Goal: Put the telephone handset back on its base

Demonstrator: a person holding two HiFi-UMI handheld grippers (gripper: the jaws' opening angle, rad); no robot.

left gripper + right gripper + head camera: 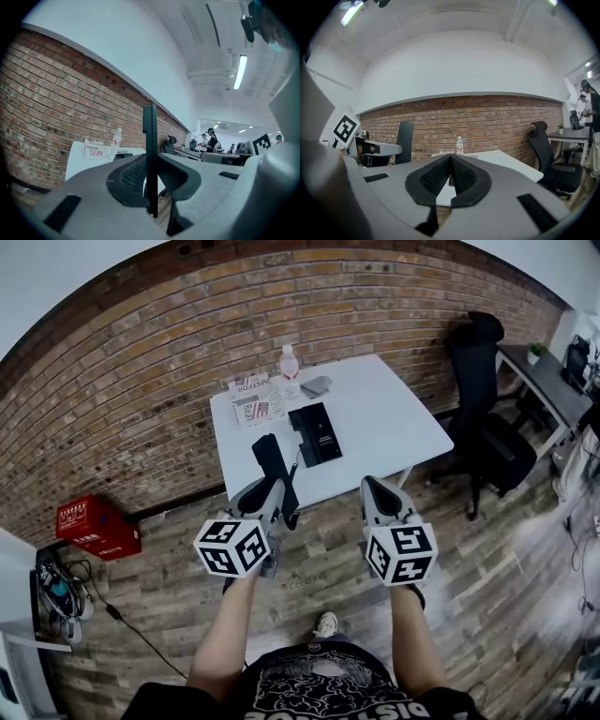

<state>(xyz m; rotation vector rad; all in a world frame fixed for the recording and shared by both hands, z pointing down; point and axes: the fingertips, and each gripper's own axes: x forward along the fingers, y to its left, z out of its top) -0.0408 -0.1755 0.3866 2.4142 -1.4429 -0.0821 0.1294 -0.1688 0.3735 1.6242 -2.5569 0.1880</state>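
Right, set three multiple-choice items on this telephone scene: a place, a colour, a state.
1. The black rectangular telephone base sits: A on the white table; B on a wall shelf; C inside a drawer.
2. The rectangular box beside the brick wall is: A blue; B red; C green.
3. The black telephone handset is: A resting on its base; B clamped in the left gripper; C lying on the table.
Answers: A, it lies on the tabletop; B, plainly red; B, the slim handset stands between that gripper's fingers.
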